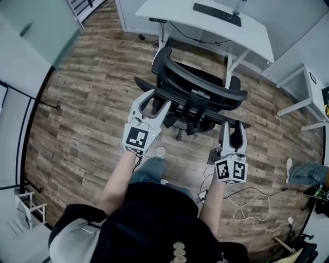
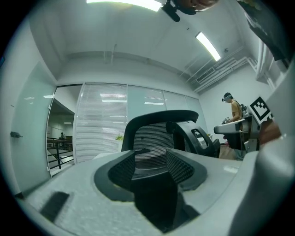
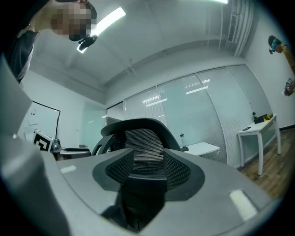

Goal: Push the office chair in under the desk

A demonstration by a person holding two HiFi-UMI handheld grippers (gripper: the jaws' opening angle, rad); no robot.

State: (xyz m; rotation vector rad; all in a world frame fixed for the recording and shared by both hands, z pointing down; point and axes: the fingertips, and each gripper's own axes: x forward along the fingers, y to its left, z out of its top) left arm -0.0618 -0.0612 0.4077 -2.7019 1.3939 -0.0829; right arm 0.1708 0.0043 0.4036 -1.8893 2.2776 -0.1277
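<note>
The black mesh office chair [image 1: 200, 85] stands on the wood floor with its back toward me, in front of the white desk [image 1: 175, 10] that carries a keyboard [image 1: 217, 14]. My left gripper [image 1: 153, 102] is open at the left lower edge of the chair back. Whether it touches the chair I cannot tell. My right gripper [image 1: 232, 126] is open just behind the right end of the backrest. In the left gripper view the chair back [image 2: 156, 124] rises ahead of the parted jaws [image 2: 150, 159]. In the right gripper view the backrest [image 3: 138, 133] fills the gap beyond the gripper [image 3: 148, 161].
A small white side table [image 1: 303, 97] stands at the right. Another person's legs [image 1: 308, 172] and loose cables [image 1: 247, 200] are on the floor at lower right. A glass wall runs along the left, with a white rack [image 1: 25, 205] at its foot.
</note>
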